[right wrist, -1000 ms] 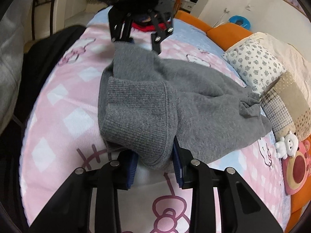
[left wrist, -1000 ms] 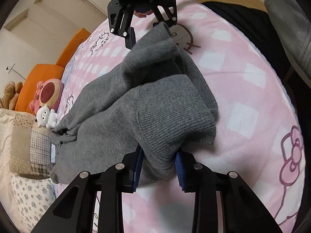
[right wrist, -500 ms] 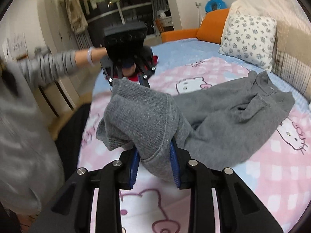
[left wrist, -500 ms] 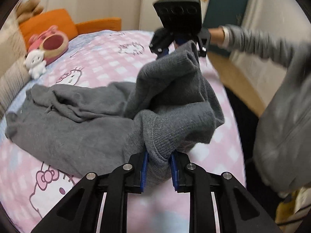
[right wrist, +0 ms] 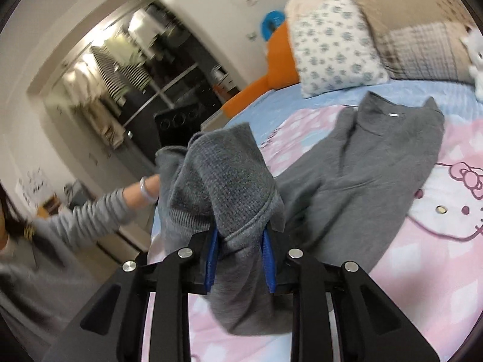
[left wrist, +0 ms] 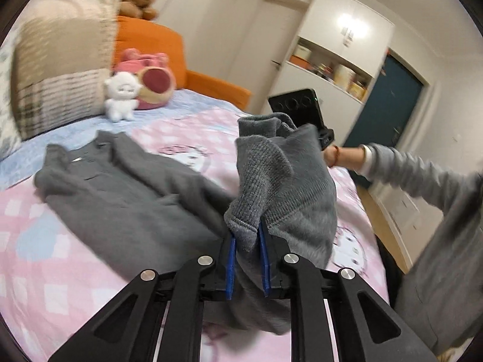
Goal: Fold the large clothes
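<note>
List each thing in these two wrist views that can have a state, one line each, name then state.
left gripper: shut on the sweater's ribbed hem, jaws just been closing.
right gripper: shut on the hem too, jaws just been closing.
grey sweater: hem end lifted, collar end lying flat on the bed.
bed cover: spread flat.
white plush toy: upright beside the pillows.
dark door: looks closed.

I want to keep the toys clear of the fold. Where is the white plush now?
In the left wrist view the white plush sits at the head of the bed, upper left, against the pink plush and beyond the grey sweater.
</note>
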